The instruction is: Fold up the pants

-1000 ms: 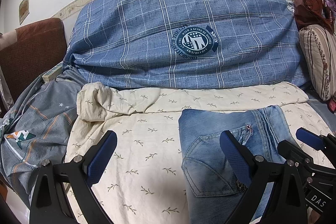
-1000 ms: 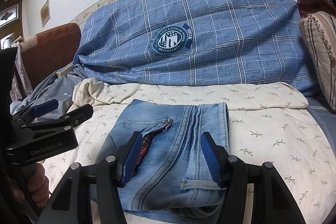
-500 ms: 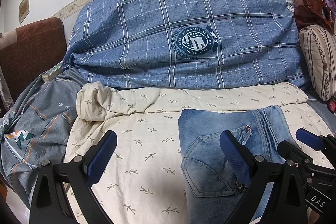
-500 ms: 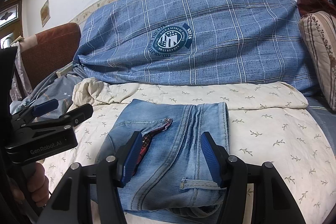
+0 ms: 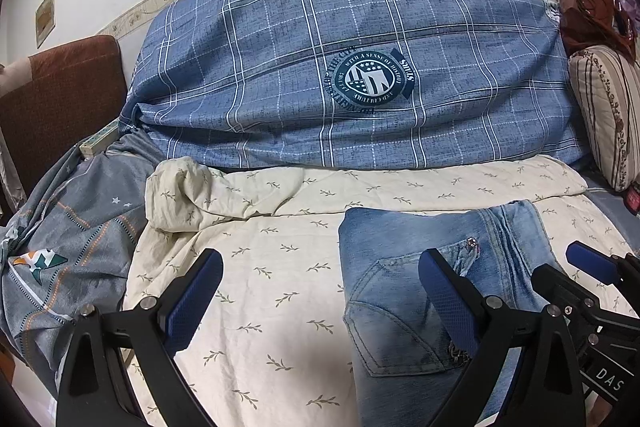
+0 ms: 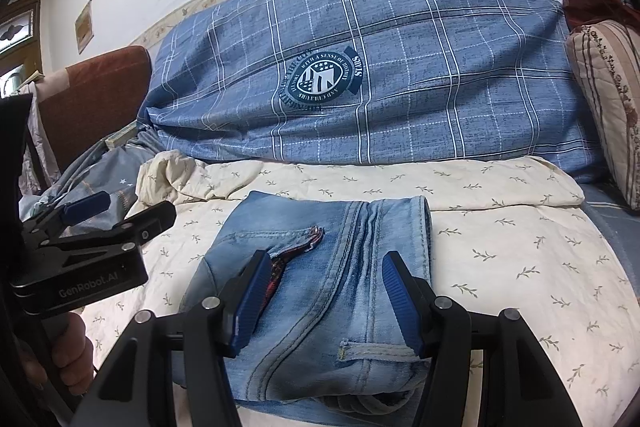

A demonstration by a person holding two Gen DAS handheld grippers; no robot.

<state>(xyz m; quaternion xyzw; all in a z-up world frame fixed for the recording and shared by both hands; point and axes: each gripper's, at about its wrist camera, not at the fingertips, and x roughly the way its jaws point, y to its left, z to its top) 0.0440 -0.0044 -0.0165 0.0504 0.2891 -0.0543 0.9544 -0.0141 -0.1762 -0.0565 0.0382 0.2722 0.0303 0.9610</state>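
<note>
On the bed, over the cream quilt printed with small leaf sprigs (image 5: 280,307), the faded blue denim pants (image 6: 320,279) lie folded into a compact rectangle, back pocket up and waistband nearest the cameras. Nothing has changed across the last second: the pants lie just as they did, and both tools hang where they were. That stillness, with the bundle this small, suggests the folding is finished or nearly so.

The left gripper (image 5: 320,303) is spread wide and empty, one pad over bare quilt and the other over the left part of the denim. The right gripper (image 6: 324,299) is parted about halfway above the middle of the bundle, pinching nothing; whether its pads graze the cloth I cannot tell.

Behind stands a big blue plaid bundle with a round navy crest (image 5: 360,75). A grey star-patterned cover (image 5: 72,227) slumps at the left, and a striped floral pillow (image 5: 608,115) leans at the right. A bunched quilt corner (image 5: 180,195) sits well apart from the pants. Nothing blocks either gripper.
</note>
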